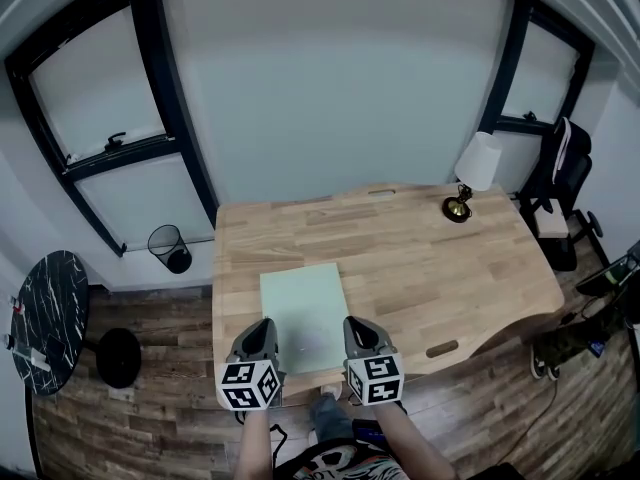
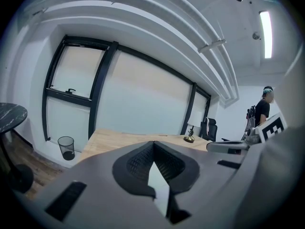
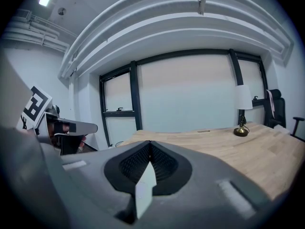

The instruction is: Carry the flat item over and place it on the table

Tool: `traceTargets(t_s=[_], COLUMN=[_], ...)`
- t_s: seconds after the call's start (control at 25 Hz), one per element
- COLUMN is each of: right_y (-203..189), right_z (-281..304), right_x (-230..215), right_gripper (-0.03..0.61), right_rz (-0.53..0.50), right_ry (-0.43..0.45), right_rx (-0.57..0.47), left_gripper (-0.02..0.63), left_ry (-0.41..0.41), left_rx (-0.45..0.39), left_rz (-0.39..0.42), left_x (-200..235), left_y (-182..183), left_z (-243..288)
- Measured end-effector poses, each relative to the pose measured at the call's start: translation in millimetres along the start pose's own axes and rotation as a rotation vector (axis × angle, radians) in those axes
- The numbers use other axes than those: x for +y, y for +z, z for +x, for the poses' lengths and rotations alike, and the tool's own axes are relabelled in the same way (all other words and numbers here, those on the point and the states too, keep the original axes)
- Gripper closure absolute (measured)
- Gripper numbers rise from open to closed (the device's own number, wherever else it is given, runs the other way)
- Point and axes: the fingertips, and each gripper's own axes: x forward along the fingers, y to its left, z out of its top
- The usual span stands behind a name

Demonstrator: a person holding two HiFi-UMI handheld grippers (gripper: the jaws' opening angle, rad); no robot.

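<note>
The flat item is a pale green sheet (image 1: 303, 313). It lies level over the near left part of the wooden table (image 1: 430, 258), and whether it rests on the wood I cannot tell. My left gripper (image 1: 262, 340) is shut on its near left edge. My right gripper (image 1: 356, 336) is shut on its near right edge. In the left gripper view the sheet's thin edge (image 2: 159, 185) shows pinched between the dark jaws of the left gripper (image 2: 153, 149). The right gripper view shows the same for the right gripper (image 3: 150, 149), with the sheet's edge (image 3: 144, 185) between the jaws.
A small lamp (image 1: 470, 173) with a white shade stands at the table's far right. A black office chair (image 1: 560, 183) is beyond the right end. A wire bin (image 1: 172, 248) and a round black side table (image 1: 45, 318) stand on the floor at the left.
</note>
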Motion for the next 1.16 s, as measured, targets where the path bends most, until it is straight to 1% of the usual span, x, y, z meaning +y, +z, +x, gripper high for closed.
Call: traceTargets(t_s=[0.28, 0.84, 1.04, 1.16], right_y=[-4, -8, -8, -10], right_z=[2, 5, 5, 6], right_x=[1, -8, -9, -12], right_gripper=[0.574, 0.574, 0.574, 0.574], right_rz=[0.003, 0.015, 0.021, 0.024], right_ry=[0.011, -0.004, -0.003, -0.005], right_rx=[0.012, 0.023, 0.020, 0.022], left_gripper=[0.607, 0.607, 0.607, 0.607], left_ry=[-0.002, -0.006, -0.005, -0.009], left_rx=[0.003, 0.002, 0.014, 0.016], left_rz=[-0.001, -0.012, 0.009, 0.005], left_x=[0, 3, 4, 4], left_y=[-1, -2, -5, -8], left_z=[1, 3, 5, 6])
